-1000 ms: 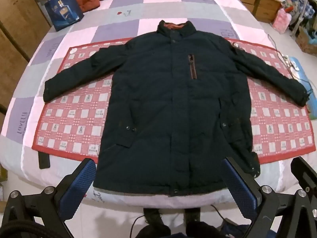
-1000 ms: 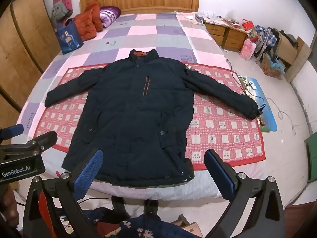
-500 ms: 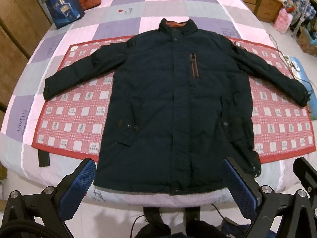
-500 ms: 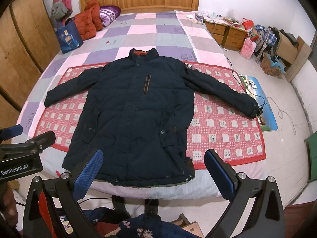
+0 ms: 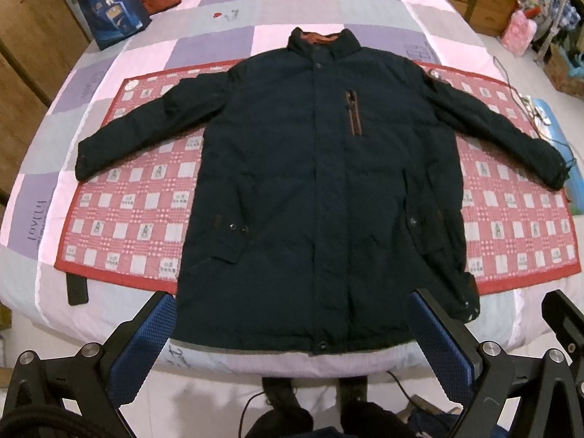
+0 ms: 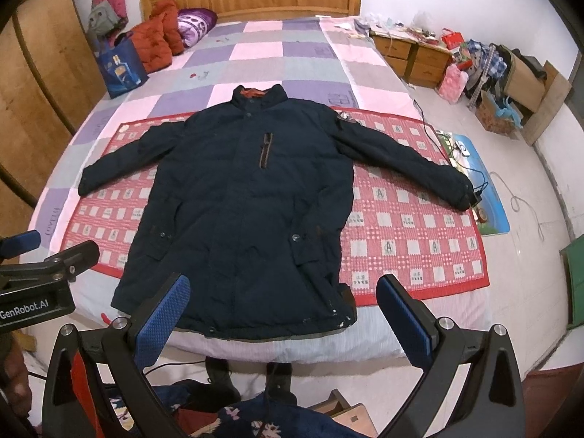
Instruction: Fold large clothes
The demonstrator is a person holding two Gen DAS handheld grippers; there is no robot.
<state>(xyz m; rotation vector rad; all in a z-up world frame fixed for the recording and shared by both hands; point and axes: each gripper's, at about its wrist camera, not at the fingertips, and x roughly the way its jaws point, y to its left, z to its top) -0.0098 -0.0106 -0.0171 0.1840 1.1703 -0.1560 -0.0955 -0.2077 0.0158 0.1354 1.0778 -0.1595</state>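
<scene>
Our left hand-held gripper (image 5: 288, 332) hangs wide open and empty at the foot of the bed (image 5: 299, 11). The dark jacket (image 5: 317, 197) lies straight ahead at 12 o'clock, long axis hem-to-collar, sleeves reaching toward 9 and 3. It is padded, zipped and flat on a red checked mat (image 5: 138, 215). Our right hand-held gripper (image 6: 283, 304), equally open and empty, faces the hem's right half, nearer that sleeve.
</scene>
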